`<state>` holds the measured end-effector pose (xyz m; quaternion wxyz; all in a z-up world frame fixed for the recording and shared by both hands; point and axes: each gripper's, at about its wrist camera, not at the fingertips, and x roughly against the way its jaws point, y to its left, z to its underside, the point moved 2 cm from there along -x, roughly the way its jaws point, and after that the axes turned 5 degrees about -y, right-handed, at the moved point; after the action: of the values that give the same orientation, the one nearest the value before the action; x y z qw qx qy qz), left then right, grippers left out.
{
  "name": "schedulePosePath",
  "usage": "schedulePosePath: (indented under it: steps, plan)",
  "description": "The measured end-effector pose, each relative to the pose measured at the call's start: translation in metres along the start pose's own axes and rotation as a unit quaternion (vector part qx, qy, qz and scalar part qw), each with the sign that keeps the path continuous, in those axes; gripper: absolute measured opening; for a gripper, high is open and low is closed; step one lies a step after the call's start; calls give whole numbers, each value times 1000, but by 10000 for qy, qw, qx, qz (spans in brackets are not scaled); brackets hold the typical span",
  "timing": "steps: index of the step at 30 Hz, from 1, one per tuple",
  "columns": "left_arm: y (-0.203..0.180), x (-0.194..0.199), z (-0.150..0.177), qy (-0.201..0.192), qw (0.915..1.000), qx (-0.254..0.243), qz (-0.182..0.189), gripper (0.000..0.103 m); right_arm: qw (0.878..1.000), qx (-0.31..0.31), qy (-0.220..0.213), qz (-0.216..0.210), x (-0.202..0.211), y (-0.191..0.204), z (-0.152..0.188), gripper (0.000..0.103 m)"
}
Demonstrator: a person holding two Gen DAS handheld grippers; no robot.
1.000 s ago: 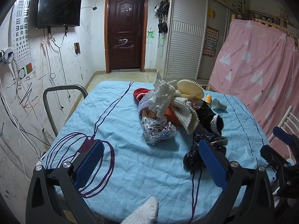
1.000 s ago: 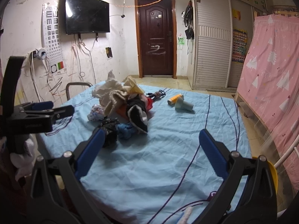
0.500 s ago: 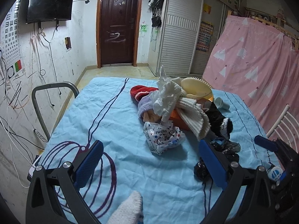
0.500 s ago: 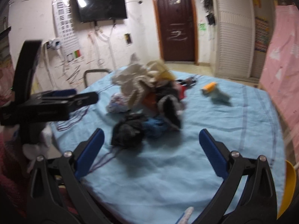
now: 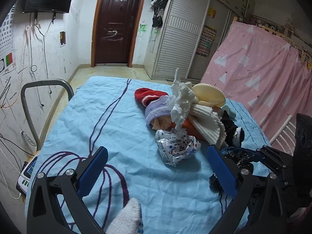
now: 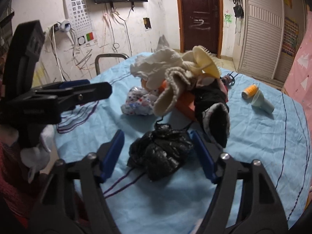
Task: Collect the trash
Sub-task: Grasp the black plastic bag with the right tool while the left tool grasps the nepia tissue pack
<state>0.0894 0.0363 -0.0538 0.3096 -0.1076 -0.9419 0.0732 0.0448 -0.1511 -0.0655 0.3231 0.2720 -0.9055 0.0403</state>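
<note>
Right gripper (image 6: 158, 146), jaws half open and just closing, straddles a crumpled black bag (image 6: 161, 156) at the near edge of the heap; the right pad sits at the bag's side, the left pad stands clear of it, so no grip is made yet. Left gripper (image 5: 156, 167), jaws wide and empty, hovers over bare blue sheet (image 5: 109, 120) just left of the heap.

Bed, covered by the sheet, carries everything. Heap (image 5: 185, 117) at centre: cream knit (image 6: 171, 89), white tissue wad (image 5: 181, 99), yellow plate (image 5: 210, 95), black cloth (image 6: 210, 105), purple and red socks, an orange piece beneath. Printed wrapper (image 5: 177, 148) lies on the near left side of the heap. Cup (image 6: 262, 103) and orange spool (image 6: 249, 90) lie apart to the far right.

Progress, as judged: collection has barely begun. Nothing is lifted, no bin shows in either view, and bag, wrapper and tissue all remain on the sheet.
</note>
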Motion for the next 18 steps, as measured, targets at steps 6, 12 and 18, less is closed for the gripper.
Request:
schedulePosePath:
  steps: [6,12,18]
  plan:
    - [-12,-25,-9,210,9997,-28,131,93,9999,126,-77,-56,7,-1,1,22]
    - [-29,-53,-14,556,9984,-135,-24,93,9990,-200,-336,-214,33,-20,7,21]
    - [-37,-70,-13,818,9960,-224,-265,93,9951,-684,-638,-327,59,-53,8,21]
